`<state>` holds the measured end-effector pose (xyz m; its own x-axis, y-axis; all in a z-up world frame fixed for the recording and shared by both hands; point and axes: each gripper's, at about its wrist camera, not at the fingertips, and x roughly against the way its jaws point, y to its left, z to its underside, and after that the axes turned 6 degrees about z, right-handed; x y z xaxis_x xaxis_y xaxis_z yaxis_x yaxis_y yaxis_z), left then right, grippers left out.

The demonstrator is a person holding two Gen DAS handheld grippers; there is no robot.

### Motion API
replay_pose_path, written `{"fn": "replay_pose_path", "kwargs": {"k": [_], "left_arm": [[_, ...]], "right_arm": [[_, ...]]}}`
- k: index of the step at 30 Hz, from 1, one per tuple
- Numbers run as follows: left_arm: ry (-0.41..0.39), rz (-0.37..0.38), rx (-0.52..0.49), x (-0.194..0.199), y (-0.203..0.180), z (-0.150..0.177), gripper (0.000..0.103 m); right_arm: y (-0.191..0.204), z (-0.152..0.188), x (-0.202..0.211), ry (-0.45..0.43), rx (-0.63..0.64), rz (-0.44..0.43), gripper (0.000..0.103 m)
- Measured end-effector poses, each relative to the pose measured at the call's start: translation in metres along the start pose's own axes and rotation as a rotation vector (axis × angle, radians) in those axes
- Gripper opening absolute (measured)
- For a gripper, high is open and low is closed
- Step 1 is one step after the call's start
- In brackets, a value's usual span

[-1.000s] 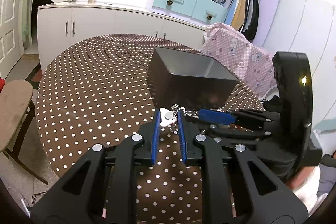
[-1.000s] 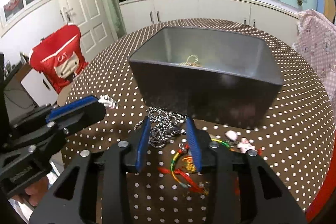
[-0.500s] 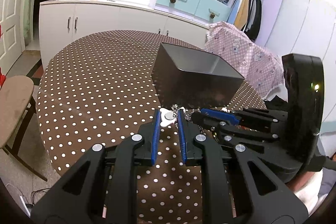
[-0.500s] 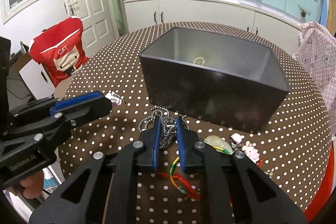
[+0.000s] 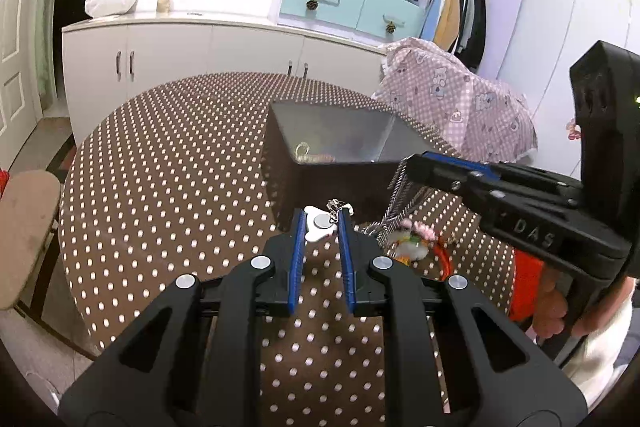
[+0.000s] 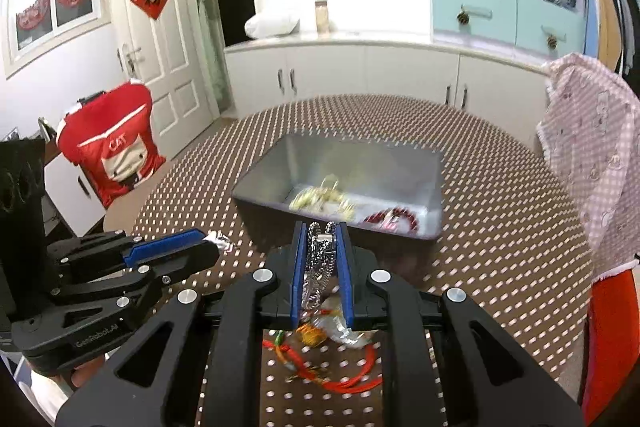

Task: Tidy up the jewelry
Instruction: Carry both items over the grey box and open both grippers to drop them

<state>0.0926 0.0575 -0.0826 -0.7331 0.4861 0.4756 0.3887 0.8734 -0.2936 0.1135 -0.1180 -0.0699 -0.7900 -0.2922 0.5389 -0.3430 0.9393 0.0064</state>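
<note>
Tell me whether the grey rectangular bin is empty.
Not empty: the grey rectangular bin holds gold jewelry and a red bead bracelet.

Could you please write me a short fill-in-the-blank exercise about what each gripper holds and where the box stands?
1. The right gripper is shut on a silver ____.
2. The left gripper holds a white ____ on a small chain.
3. The grey box stands on a brown ____-patterned tablecloth.

Missing words: chain; charm; dot
</note>
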Motion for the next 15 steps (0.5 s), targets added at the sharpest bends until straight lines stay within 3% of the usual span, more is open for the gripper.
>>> {"fn": "replay_pose_path", "kwargs": {"k": [15], "left_arm": [[-0.073,-0.06,-0.084,0.0,-0.024,-0.059,0.017]], "right_arm": [[-0.032,-0.06,0.041,-0.207,0.034,0.023,0.013]]}}
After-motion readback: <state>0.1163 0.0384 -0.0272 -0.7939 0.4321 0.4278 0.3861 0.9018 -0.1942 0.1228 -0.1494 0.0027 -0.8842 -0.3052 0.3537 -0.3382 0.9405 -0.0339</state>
